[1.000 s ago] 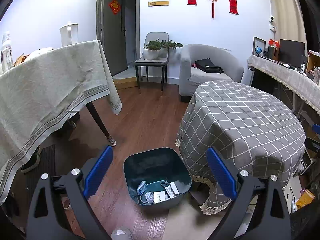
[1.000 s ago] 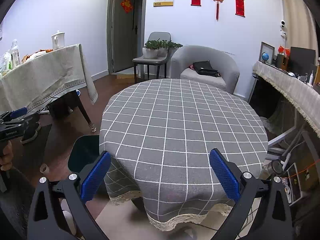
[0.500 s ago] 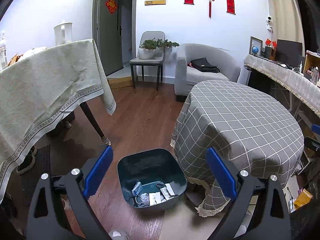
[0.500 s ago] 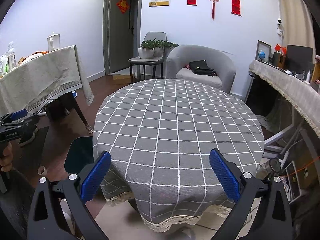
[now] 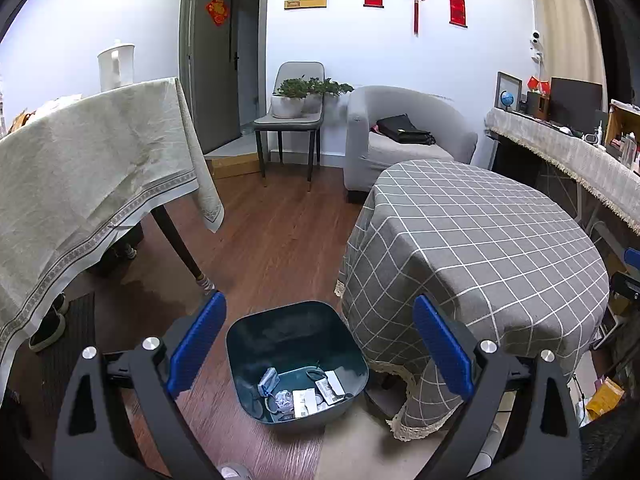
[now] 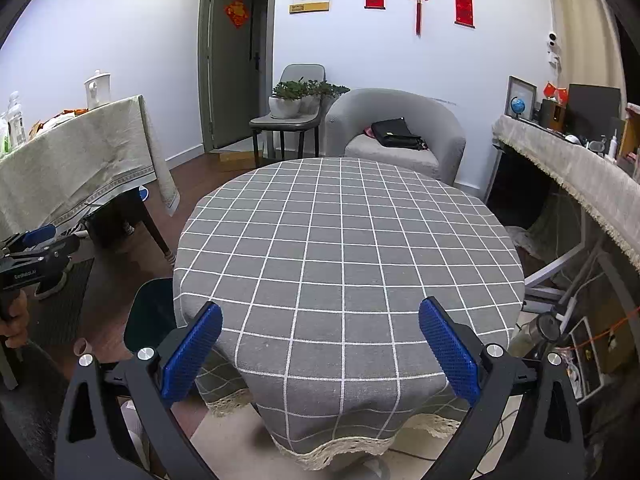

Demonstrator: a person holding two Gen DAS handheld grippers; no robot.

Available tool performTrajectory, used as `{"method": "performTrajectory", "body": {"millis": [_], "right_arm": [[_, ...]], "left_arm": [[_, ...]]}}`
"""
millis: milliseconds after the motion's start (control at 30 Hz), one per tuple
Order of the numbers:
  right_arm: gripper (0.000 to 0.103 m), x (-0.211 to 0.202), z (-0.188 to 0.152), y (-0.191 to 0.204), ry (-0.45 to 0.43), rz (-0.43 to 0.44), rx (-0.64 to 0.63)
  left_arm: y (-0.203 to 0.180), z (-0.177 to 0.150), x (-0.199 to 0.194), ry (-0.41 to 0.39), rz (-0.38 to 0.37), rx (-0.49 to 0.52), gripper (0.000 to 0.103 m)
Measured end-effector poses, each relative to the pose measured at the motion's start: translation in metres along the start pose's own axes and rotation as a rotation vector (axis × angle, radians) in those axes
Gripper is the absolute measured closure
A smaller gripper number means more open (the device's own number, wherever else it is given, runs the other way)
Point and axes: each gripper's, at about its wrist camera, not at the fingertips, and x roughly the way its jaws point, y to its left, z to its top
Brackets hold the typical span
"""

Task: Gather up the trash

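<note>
A dark teal bin (image 5: pixel 294 356) stands on the wood floor beside the round table, with crumpled paper, wrappers and cards (image 5: pixel 304 394) lying in its bottom. My left gripper (image 5: pixel 318 344) hovers above the bin, open, with nothing between its blue pads. The right gripper (image 6: pixel 320 350) is open and empty over the near edge of the round table with the grey checked cloth (image 6: pixel 348 248); that tabletop is bare. Part of the bin (image 6: pixel 150 316) shows left of the table in the right wrist view. The left gripper (image 6: pixel 34 256) also appears there at the far left, in a hand.
A long table with a beige cloth (image 5: pixel 80 176) stands left, its leg (image 5: pixel 180 248) near the bin. Behind are a chair with potted plants (image 5: pixel 298 116), a grey armchair (image 5: pixel 400 136) holding a black bag, and a cluttered counter (image 5: pixel 568 152) right. Shoes (image 5: pixel 48 328) lie under the long table.
Both views have drifted slightly: the bin sits a little further left between the left fingers, and the round table has shifted left in the right wrist view. Both grippers stay open.
</note>
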Motion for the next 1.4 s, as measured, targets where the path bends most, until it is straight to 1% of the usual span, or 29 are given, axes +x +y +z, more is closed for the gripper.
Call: {"method": "performTrajectory", "body": {"millis": [1400], "right_arm": [[0.004,0.0054,0.0009,0.0040,0.013,-0.005,-0.016]], "left_arm": [[-0.0015,-0.0006,0.0041,0.000,0.004,0.005,0.007]]}}
